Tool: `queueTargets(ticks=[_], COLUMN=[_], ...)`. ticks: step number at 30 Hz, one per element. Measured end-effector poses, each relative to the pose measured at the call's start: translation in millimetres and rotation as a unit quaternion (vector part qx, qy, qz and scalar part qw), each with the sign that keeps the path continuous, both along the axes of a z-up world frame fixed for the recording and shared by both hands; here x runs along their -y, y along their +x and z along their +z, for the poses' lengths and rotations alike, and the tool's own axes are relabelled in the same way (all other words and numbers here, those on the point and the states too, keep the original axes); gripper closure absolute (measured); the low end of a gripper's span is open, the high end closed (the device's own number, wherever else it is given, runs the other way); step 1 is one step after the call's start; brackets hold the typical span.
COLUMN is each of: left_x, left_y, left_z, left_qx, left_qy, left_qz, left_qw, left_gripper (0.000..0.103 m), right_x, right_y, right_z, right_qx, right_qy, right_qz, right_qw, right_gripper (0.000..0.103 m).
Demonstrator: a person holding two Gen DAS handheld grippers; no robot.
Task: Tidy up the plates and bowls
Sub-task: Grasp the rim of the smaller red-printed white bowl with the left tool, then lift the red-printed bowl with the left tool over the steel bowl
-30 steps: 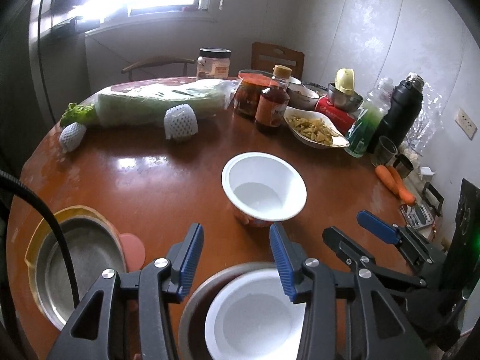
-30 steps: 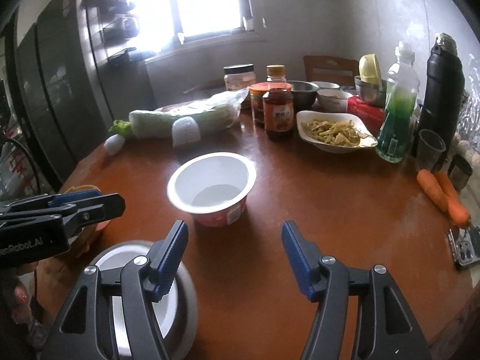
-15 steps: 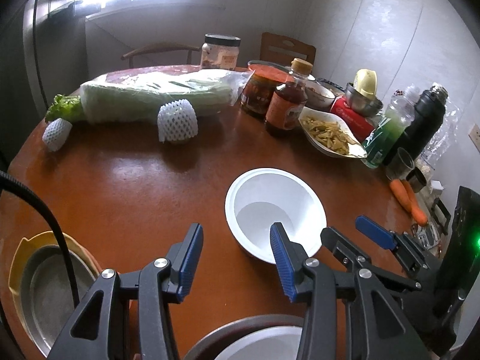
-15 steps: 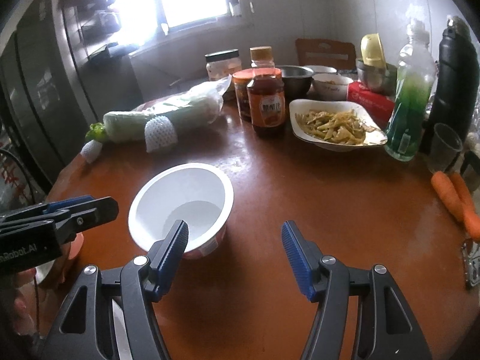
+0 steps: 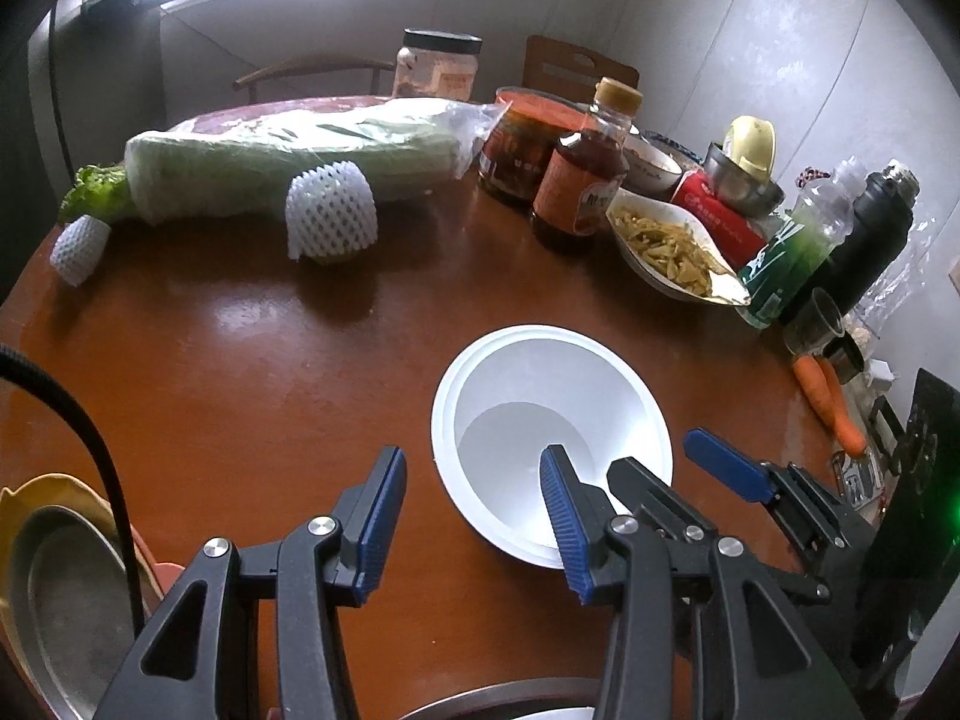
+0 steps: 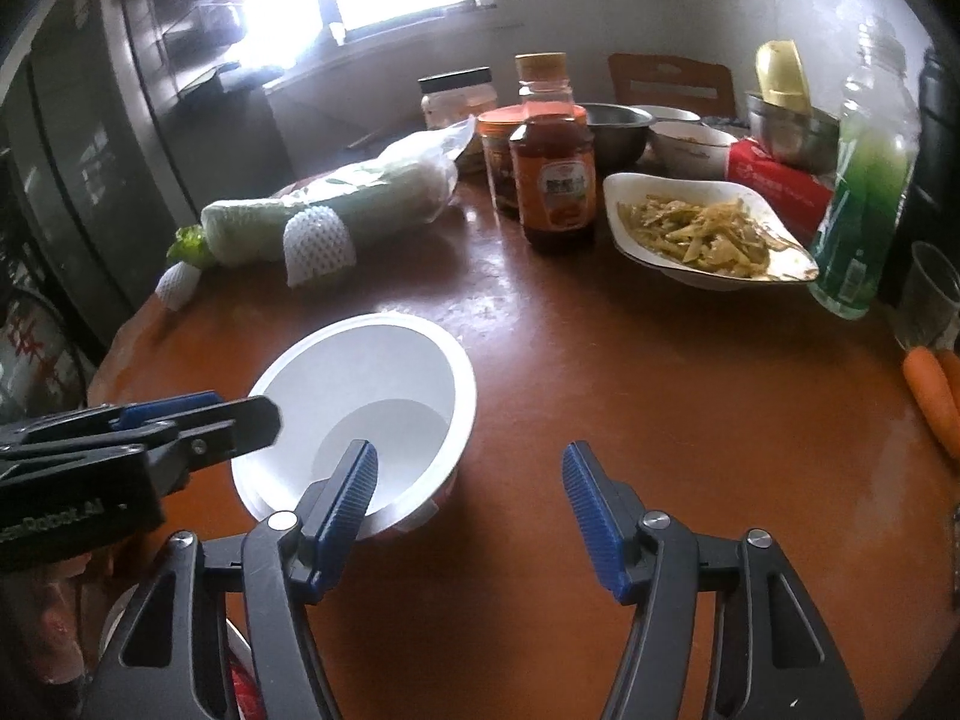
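Here, a white bowl [image 5: 549, 444] stands upright on the brown desk [image 5: 240, 360], the landmark for both claws. The left claw [image 5: 471, 522] hovers at the bowl's near-left rim, jaws apart and empty, one blue pad over the bowl's hollow. The right claw [image 6: 471, 516] has just been narrowing its jaws; they stand apart, gripping nothing, its left finger [image 6: 345, 498] over the bowl's near edge. Beyond the bowl sit a sauce bottle [image 6: 555, 180] and a dish of food [image 6: 696, 234].

Bare table [image 6: 690, 396] right of white bowl [image 6: 360, 396]; sauce bottle [image 6: 555, 180], food dish [image 6: 702, 234] crowd far side.
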State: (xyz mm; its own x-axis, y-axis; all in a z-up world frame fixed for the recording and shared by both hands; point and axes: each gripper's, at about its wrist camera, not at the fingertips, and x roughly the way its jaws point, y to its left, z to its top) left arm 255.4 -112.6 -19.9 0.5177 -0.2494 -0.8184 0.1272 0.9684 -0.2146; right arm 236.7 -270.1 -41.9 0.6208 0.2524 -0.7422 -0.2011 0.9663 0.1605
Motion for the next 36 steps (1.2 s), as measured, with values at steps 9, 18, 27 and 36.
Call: queueTargets(ticks=[9,18,27,36], left_x=[3,-2,-10,-17], left_y=[5,-9,-35,-76], left_z=[-13,2,29,59], left_qx=[-0.023,-0.003,0.031,0.069], left_qy=[-0.023,-0.029,-0.024,-0.021], left_qz=[-0.015,-0.009,-0.005,-0.001], left_qw=[0.9994,0.9995,0.9992,0.9974], left_gripper=[0.064,0.064,0.064,0.064], right_x=[-12,-18,-27,-35], right_y=[-2,-13,-36,-73], right_z=[0,13,37,67], right_qx=[0.004,0.018,0.044,0.081], right_qy=[0.008,0.003,0.006,0.005], right_qz=[0.032,0.033,0.041,0.05], right_qw=[0.999,0.999,0.998,0.995], right_gripper=[0.07,0.072,0.072,0.072])
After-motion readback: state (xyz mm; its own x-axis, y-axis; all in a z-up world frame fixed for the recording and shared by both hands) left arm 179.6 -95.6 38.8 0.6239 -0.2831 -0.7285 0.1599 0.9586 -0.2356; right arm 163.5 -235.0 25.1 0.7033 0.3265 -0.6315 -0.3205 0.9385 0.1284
